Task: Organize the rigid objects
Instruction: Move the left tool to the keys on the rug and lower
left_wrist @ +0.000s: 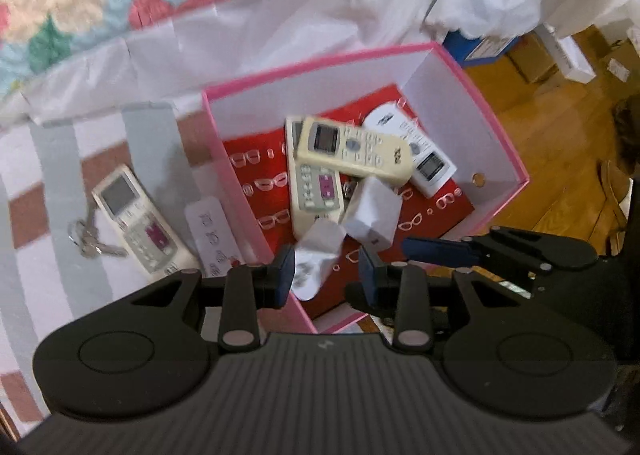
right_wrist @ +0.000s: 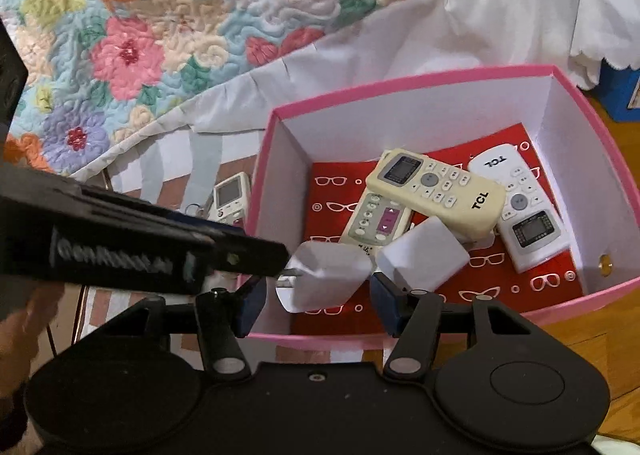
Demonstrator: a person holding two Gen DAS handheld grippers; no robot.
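sorting is nearing its end: pink box (right_wrist: 616,159) is holding three remotes (right_wrist: 436,191) and two white chargers (right_wrist: 424,255), while one remote (left_wrist: 136,215), keys (left_wrist: 86,241) and a white strip (left_wrist: 212,231) are waiting left on the striped cloth (left_wrist: 52,159). left gripper (left_wrist: 327,275) and right gripper (right_wrist: 318,305) are hovering near, jaws parted, empty.

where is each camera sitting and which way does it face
Left wrist: on the left gripper, facing down into the pink cardboard box; own open fingers and the right gripper show.
Right wrist: on the right gripper, facing down into the same box; own open fingers and the left gripper show.
Shared: box, cream TCL remote.
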